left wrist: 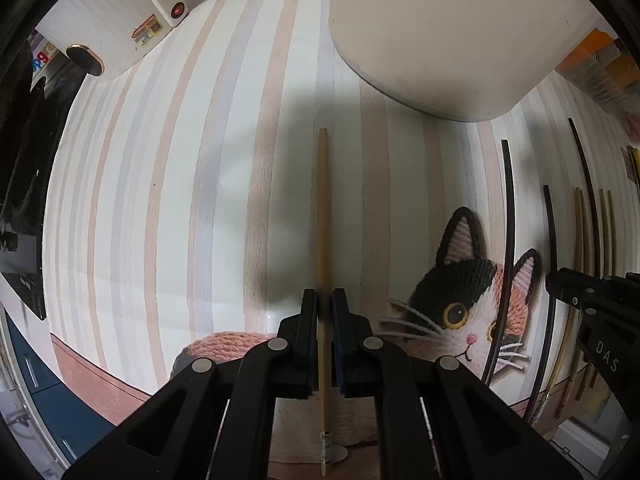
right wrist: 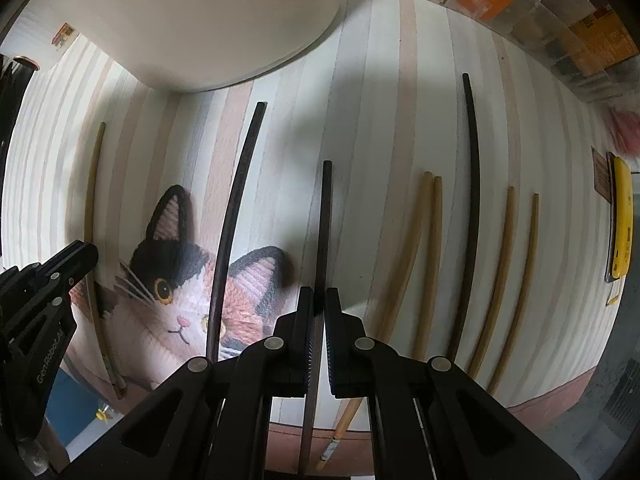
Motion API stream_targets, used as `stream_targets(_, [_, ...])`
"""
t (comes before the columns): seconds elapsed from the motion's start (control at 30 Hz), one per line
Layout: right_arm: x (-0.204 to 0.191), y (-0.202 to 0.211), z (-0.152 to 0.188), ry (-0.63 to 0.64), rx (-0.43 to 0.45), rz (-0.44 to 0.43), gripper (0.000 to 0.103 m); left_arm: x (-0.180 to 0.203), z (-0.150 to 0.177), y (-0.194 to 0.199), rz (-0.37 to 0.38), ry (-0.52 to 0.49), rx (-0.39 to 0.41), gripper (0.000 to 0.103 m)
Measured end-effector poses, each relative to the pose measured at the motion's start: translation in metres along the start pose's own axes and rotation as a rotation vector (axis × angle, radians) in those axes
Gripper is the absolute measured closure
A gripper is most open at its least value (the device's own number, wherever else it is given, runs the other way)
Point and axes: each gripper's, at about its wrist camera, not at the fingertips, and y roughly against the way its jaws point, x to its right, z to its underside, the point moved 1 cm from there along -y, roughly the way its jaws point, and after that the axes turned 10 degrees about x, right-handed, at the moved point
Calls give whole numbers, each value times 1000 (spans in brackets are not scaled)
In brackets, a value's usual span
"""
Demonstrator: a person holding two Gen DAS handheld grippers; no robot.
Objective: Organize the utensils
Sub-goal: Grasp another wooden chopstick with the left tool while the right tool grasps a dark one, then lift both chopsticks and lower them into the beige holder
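Left tool (left wrist: 324,300), pointing straight down, its jaws closed on a light bamboo chopstick (left wrist: 323,208) that runs lengthwise between the pads and extends far beyond the fingertips, lying along the striped mat (left wrist: 160,200) that covers the surface. Right tool (right wrist: 319,300), likewise pointing down, its jaws clamped on a dark chopstick (right wrist: 325,216) that also runs lengthwise between the pads. In the right wrist view, a second dark chopstick (right wrist: 236,200) lies to the left of the held one, crossing the cat picture (right wrist: 172,280) printed on the mat; a third dark chopstick (right wrist: 474,184) lies to the right. Between and beyond these, four light chopsticks rest on the mat: a touching pair (right wrist: 424,248) just right of the held dark one, and two single sticks (right wrist: 516,264) further right, slightly apart from each other. The left tool shows at the left edge of that view, the right tool at the right edge of the left wrist view. A cream rounded container (left wrist: 440,40) stands on the far part of the mat, above the chopstick tips. A yellow object (right wrist: 622,220) lies at the far right edge.
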Motion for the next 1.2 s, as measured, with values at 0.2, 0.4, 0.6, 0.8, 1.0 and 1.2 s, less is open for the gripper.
stream_targets(0.2, [1, -7, -8, -39, 37, -1, 98, 0, 7, 1, -20, 38, 38, 98])
stream_targets(0.4, [19, 13, 11, -115, 133, 0, 98, -7, 7, 20, -65, 64, 118, 98])
stream_targets(0.6, [34, 57, 19, -152, 269, -23, 98, -12, -3, 60, -75, 70, 233, 99])
stream_targets(0.8, [38, 95, 27, -161, 376, -44, 98, -22, 6, 97, -71, 71, 330, 99])
stream_targets(1.0, [39, 126, 20, -182, 479, -74, 98, -31, 1, 130, -78, 84, 416, 99])
stream_targets(1.2, [42, 158, 6, -198, 555, -106, 99, -30, -5, 164, -67, 106, 487, 99])
